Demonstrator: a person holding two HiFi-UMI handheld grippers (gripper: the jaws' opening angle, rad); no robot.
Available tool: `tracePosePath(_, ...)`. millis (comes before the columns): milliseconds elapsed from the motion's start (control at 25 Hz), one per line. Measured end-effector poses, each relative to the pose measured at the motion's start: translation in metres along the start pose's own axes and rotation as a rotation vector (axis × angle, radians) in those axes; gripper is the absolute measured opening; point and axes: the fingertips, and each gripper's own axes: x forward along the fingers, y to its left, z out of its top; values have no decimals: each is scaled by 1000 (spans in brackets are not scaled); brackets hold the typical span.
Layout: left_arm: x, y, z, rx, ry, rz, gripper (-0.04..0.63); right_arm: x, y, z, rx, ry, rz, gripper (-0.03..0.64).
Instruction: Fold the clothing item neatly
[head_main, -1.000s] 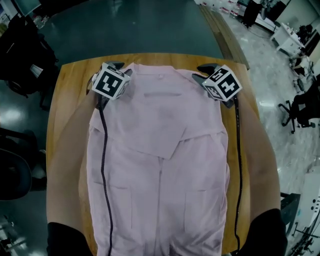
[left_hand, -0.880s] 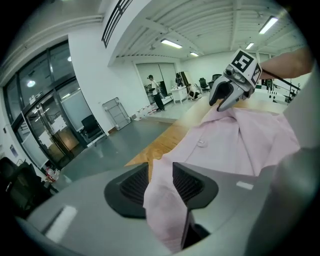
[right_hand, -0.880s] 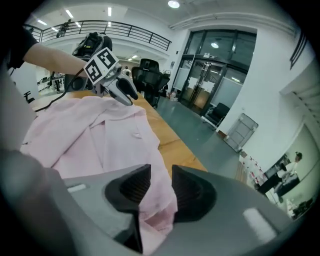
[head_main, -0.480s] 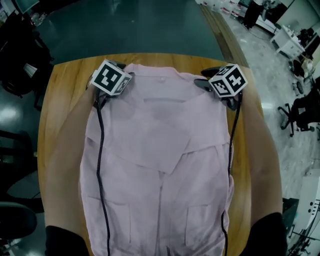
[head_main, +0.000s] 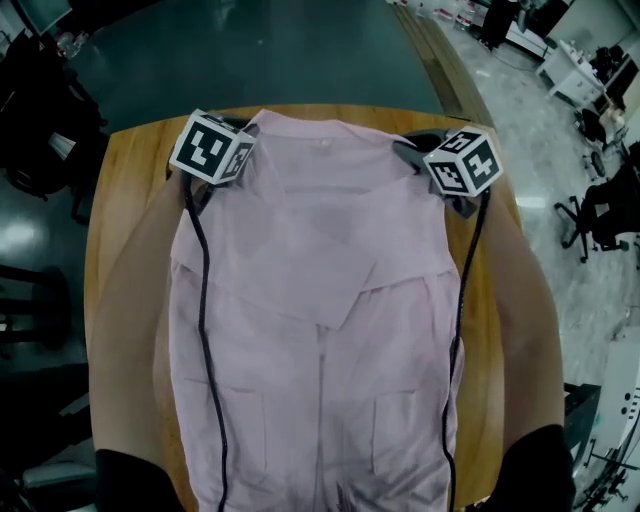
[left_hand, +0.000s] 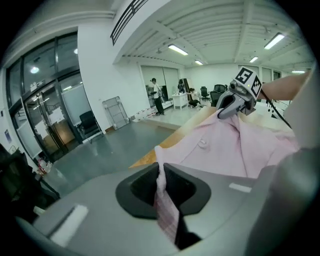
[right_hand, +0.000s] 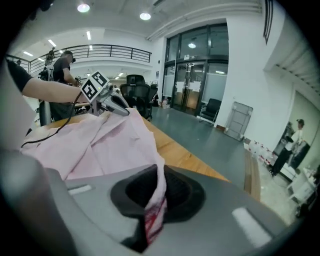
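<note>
Head view, pale pink button-front shirt (head_main: 320, 300) flat on rounded wooden table (head_main: 125, 200), long axis collar-far to hem-near, collar at far edge, bare wood strips either side, left gripper (head_main: 240, 130) and right gripper (head_main: 412, 150) jaws just closed, pinching shoulder corners.

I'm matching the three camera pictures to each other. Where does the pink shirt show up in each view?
Head view: the pink shirt fills the middle, laid flat from the table's far edge down to the bottom of the picture.
Left gripper view: right half, stretching away from lower centre.
Right gripper view: left half, running from lower centre towards the upper left.
Shared landmark: the wooden table, whose edge shows beside the shirt in every view.
</note>
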Motion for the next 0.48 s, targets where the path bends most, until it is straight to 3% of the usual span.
tracePosePath(280, -102, -16, 35, 76, -82, 52, 31, -87, 38, 52, -48, -107, -53, 25)
tracePosePath(480, -178, -60, 28, 114, -70, 17, 31, -146, 98, 67, -70, -142, -37, 25)
